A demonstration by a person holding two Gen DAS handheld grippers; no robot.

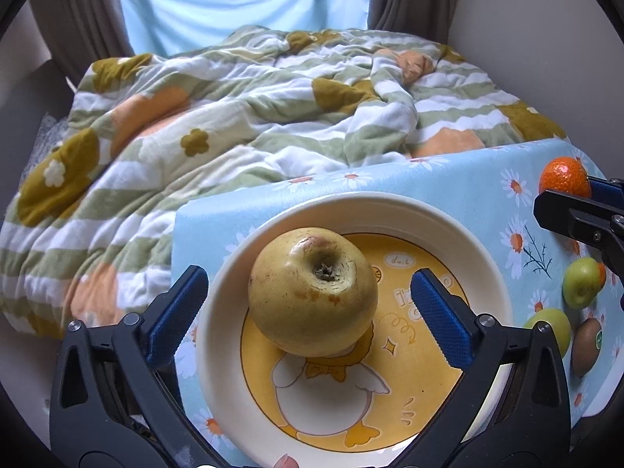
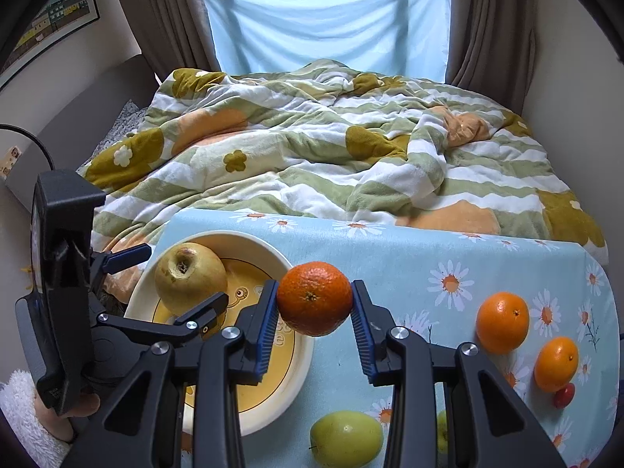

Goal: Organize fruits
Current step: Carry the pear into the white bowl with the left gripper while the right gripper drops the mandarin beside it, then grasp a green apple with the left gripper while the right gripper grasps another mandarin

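Now left gripper (image 1: 308, 308) spread, apple (image 1: 312, 292) between its fingers, released onto plate (image 1: 483, 241); right gripper (image 2: 314, 312) pinches mandarin (image 2: 314, 298), likely next for plate.

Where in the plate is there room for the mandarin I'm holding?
The plate is bare right of the apple, over the duck print. The left gripper straddles the apple, open. The mandarin sits in the right gripper.
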